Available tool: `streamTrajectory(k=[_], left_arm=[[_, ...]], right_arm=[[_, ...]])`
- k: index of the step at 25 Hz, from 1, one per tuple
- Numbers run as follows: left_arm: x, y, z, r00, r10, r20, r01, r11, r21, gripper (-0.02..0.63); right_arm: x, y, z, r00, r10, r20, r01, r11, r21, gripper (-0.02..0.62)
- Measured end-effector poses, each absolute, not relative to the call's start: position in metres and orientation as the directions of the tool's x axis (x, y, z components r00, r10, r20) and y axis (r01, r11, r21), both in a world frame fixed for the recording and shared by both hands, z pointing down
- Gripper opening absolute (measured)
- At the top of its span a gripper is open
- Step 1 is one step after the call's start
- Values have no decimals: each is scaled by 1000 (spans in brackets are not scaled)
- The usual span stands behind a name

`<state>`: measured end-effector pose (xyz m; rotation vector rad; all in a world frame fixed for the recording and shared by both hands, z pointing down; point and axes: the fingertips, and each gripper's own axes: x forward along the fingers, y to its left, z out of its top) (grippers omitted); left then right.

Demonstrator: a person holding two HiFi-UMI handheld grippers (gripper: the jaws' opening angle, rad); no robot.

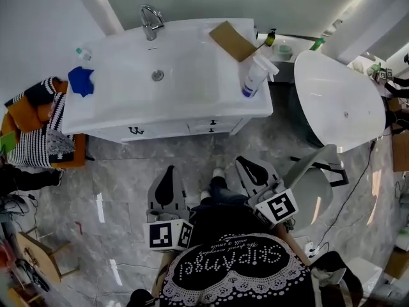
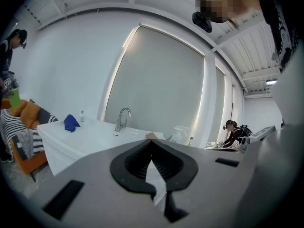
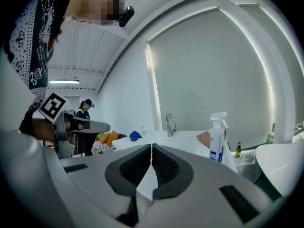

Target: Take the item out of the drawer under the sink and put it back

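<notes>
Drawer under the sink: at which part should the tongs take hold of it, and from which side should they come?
Probably the small dark handle on the white drawer front. Come in level from the front, the side where the person stands. The drawer is shut, its front faces that way, and only the handle sticks out to be pinched.

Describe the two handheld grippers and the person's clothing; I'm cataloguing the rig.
The left gripper and right gripper match: grey bodies, black ribbed jaws, and a white cube with black square markers behind each. No cables show. The person wears a black top with white dotted lettering and lace-like trim.
</notes>
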<state>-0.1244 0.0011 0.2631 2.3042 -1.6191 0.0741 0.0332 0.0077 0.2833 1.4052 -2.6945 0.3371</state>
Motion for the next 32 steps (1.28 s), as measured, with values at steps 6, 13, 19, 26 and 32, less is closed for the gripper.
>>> streamTrajectory(k=[6, 13, 19, 26, 32], left_arm=[[-124, -23, 265, 301, -927, 223, -941, -251, 226, 3], [-120, -28, 266, 295, -934, 203, -947, -256, 196, 3], [-119, -31, 268, 312, -928, 205, -942, -274, 195, 3], [-119, -45, 267, 349, -911, 221, -930, -308, 199, 3], [-152, -46, 261, 394, -892, 221, -914, -355, 195, 3]], right_arm=[[41, -26, 287, -608, -779, 151, -793, 592, -144, 20], [40, -32, 288, -629, -765, 139, -777, 612, -146, 20], [47, -35, 295, -598, -781, 180, -801, 585, -127, 20], [49, -42, 294, -565, -805, 180, -825, 547, -142, 20], [15, -32, 288, -526, -831, 181, -850, 506, -148, 19]])
